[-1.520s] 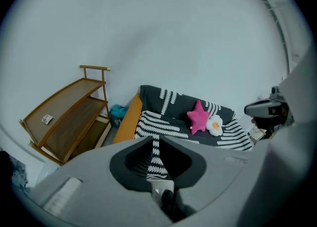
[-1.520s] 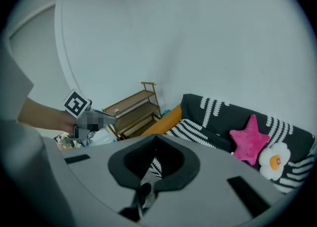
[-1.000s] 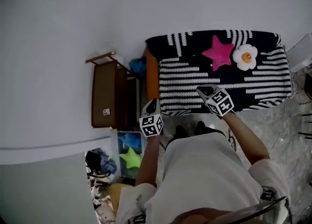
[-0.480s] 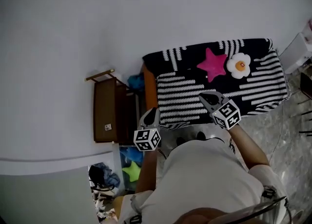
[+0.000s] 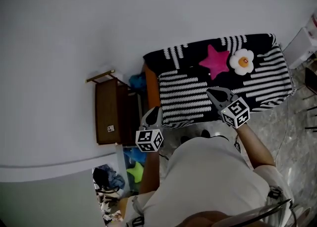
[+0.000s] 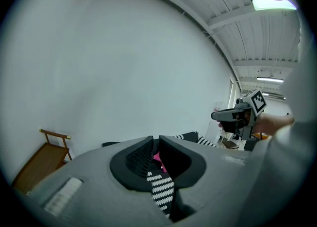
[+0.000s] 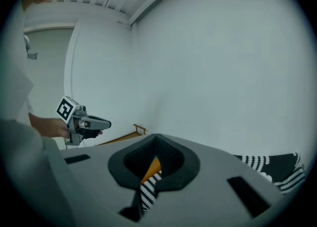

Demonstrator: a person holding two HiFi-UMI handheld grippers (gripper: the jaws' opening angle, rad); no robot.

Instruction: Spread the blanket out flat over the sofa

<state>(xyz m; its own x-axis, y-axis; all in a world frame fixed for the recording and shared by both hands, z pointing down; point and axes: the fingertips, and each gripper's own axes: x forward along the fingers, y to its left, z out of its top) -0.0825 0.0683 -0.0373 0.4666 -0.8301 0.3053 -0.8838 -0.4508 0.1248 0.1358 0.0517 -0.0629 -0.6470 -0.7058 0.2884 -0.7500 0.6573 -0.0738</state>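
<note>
A black blanket with white stripes (image 5: 198, 92) covers the sofa. A pink star cushion (image 5: 214, 60) and a white flower cushion (image 5: 241, 62) lie on it near the back. My left gripper (image 5: 155, 111) is at the blanket's front left corner, and striped cloth (image 6: 161, 189) hangs pinched between its nearly closed jaws (image 6: 155, 144). My right gripper (image 5: 214, 92) is over the front middle of the blanket, shut (image 7: 156, 144) on a striped fold (image 7: 147, 189). Each gripper view shows the other gripper held level in a hand.
An orange sofa side (image 5: 154, 80) shows left of the blanket. A brown wooden rack (image 5: 111, 107) stands against the white wall further left. A green star toy (image 5: 132, 170) and dark clutter (image 5: 105, 179) lie on the floor. A white unit (image 5: 302, 48) stands at the right.
Both grippers have risen toward the camera with the blanket's front edge in them. The left marker cube sits lower in the picture and the right one further right.
</note>
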